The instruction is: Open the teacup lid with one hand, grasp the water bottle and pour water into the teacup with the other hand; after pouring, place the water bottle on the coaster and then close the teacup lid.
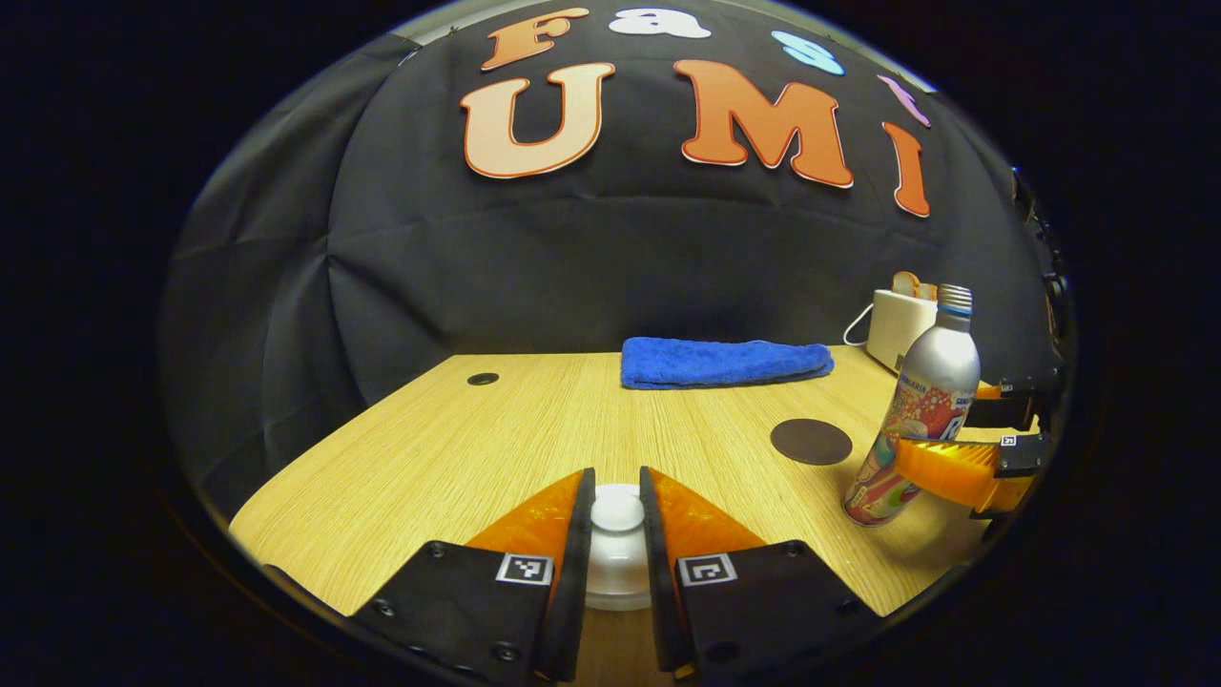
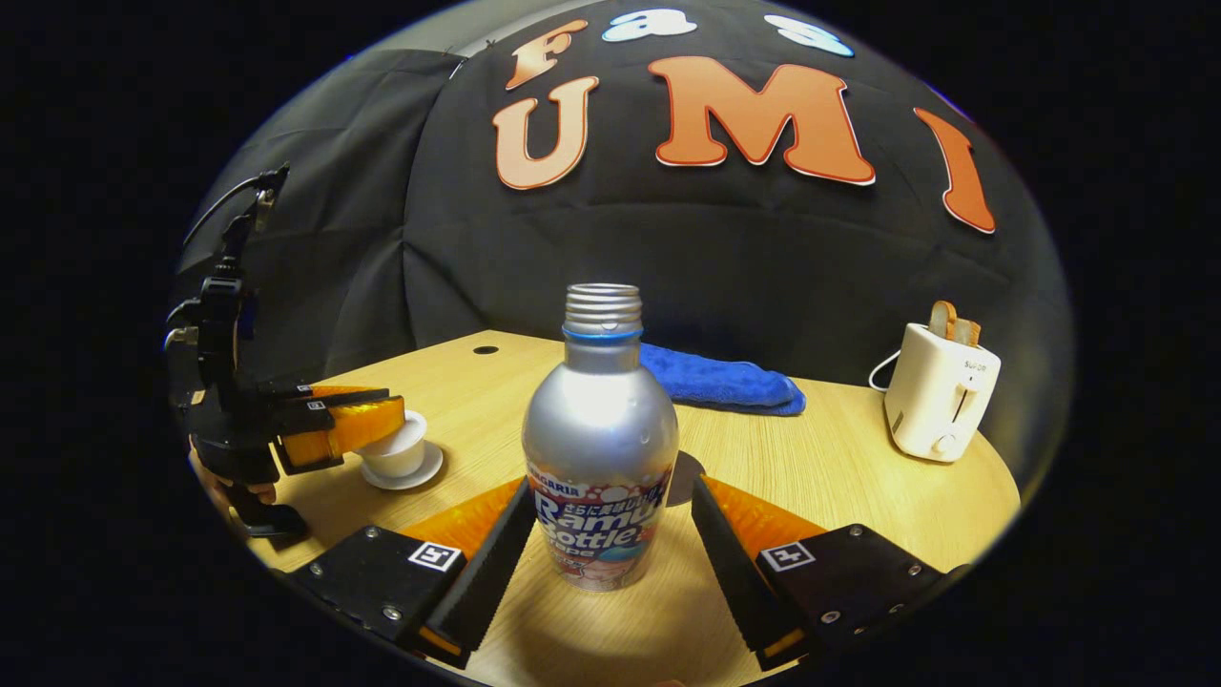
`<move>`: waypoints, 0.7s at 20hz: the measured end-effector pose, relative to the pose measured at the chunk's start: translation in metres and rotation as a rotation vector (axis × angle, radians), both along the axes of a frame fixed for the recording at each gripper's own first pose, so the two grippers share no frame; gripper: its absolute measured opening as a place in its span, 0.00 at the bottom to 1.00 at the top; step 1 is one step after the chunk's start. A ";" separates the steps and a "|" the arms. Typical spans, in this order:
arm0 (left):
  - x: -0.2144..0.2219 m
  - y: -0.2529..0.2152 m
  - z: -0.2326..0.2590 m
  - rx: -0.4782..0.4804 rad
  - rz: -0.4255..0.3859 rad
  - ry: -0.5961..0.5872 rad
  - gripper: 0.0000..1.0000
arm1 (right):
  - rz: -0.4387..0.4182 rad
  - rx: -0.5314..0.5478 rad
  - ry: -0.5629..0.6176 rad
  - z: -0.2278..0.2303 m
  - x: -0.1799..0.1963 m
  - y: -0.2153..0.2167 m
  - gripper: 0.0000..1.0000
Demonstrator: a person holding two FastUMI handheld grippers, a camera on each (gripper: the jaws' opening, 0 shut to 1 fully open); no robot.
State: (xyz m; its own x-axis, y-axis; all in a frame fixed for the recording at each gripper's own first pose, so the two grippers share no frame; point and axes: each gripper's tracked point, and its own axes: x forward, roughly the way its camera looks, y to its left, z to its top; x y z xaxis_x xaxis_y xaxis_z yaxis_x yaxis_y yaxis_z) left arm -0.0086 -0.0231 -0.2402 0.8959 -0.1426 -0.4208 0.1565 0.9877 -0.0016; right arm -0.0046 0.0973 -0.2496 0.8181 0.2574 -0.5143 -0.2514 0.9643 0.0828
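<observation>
The white teacup [image 1: 618, 572] with its lid [image 1: 617, 510] sits between the fingers of my left gripper [image 1: 617, 474], which press on the lid's knob from both sides. In the right gripper view the cup [image 2: 396, 456] stands on a white saucer [image 2: 408, 477] with the left gripper [image 2: 386, 412] at its lid. The silver water bottle [image 2: 599, 429], uncapped, stands on the table between the spread fingers of my right gripper [image 2: 612, 485], with a gap on its right side. In the left gripper view the bottle [image 1: 920, 410] has the right gripper [image 1: 940, 458] around its lower half. The dark round coaster [image 1: 811, 442] lies on the table left of the bottle.
A folded blue towel [image 1: 725, 363] lies at the back of the wooden table [image 1: 458, 448]. A white toaster [image 2: 940, 391] with bread in it stands at the back right, its cord trailing behind. A small dark hole [image 1: 483, 379] marks the table's far left.
</observation>
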 end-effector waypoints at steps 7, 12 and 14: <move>0.003 0.008 0.013 0.008 0.022 -0.038 0.33 | 0.001 0.002 0.042 -0.010 0.001 0.003 0.81; 0.004 0.016 0.025 0.004 0.032 -0.067 0.33 | -0.002 -0.085 0.038 -0.006 0.008 -0.007 0.80; 0.003 0.021 0.025 0.011 0.039 -0.068 0.33 | 0.004 -0.136 0.017 -0.001 0.013 -0.013 0.75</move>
